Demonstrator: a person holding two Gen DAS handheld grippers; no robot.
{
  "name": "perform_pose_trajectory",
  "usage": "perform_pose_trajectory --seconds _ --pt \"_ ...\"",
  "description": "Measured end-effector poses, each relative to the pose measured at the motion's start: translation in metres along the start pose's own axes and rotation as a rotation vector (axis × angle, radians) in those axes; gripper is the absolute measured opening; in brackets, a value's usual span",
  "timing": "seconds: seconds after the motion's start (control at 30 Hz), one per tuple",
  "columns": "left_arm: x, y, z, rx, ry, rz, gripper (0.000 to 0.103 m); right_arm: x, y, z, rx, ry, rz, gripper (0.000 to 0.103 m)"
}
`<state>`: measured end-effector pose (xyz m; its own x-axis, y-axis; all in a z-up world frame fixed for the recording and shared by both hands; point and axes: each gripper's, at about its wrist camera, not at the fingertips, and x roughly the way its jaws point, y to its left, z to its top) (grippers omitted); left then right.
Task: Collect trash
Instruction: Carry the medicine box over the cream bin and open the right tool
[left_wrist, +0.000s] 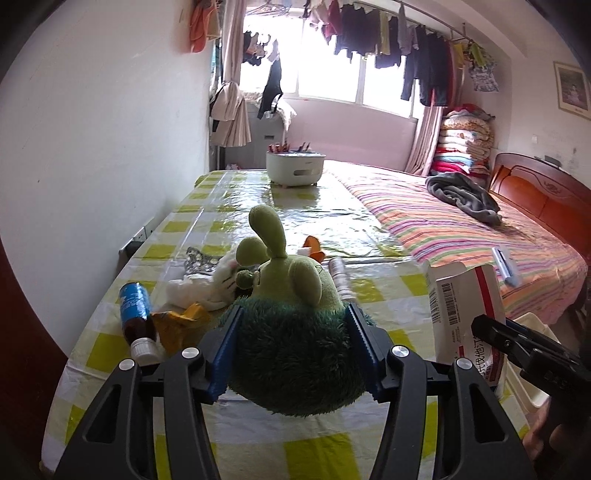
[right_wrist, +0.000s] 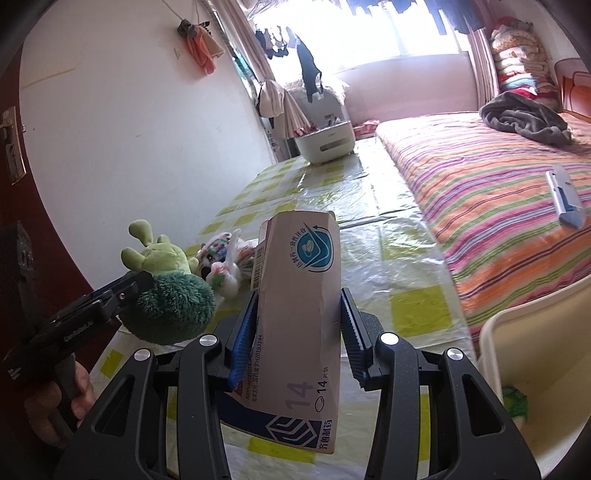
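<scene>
My left gripper (left_wrist: 293, 317) is shut on a green plush toy (left_wrist: 291, 325) and holds it over the checked table (left_wrist: 388, 291). My right gripper (right_wrist: 299, 302) is shut on an empty medicine box (right_wrist: 299, 306), held upright above the table's right edge; the box also shows in the left wrist view (left_wrist: 465, 317). On the table lie a brown bottle with a blue label (left_wrist: 136, 317), a crumpled yellow wrapper (left_wrist: 177, 325), white tissue (left_wrist: 184, 291), a small white plush (left_wrist: 227, 275), an orange scrap (left_wrist: 314, 247) and a small tube (left_wrist: 340, 277).
A cream bin (right_wrist: 535, 362) stands at the table's right, beside the right gripper. A white pot (left_wrist: 295, 168) sits at the table's far end. The striped bed (left_wrist: 461, 229) lies to the right, a wall to the left.
</scene>
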<state>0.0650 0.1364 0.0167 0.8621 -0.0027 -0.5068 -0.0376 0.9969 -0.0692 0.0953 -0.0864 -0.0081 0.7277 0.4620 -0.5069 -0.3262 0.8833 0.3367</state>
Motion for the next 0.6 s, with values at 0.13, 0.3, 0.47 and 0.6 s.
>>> perform_pose_trajectory --seconds 0.13,0.3,0.47,0.6 --pt "-0.002 -0.012 0.002 0.021 -0.004 -0.024 0.053 -0.008 -0.011 0.002 0.016 -0.018 -0.017 0.042" --pt "-0.001 -0.029 0.002 0.045 0.0 -0.054 0.053 -0.021 -0.023 0.002 0.036 -0.039 -0.038 0.042" --pt "0.001 -0.051 0.002 0.074 0.009 -0.09 0.053 -0.033 -0.037 0.002 0.052 -0.056 -0.068 0.042" --pt "0.003 -0.067 0.001 0.101 0.013 -0.123 0.053 -0.044 -0.052 0.0 0.077 -0.071 -0.093 0.042"
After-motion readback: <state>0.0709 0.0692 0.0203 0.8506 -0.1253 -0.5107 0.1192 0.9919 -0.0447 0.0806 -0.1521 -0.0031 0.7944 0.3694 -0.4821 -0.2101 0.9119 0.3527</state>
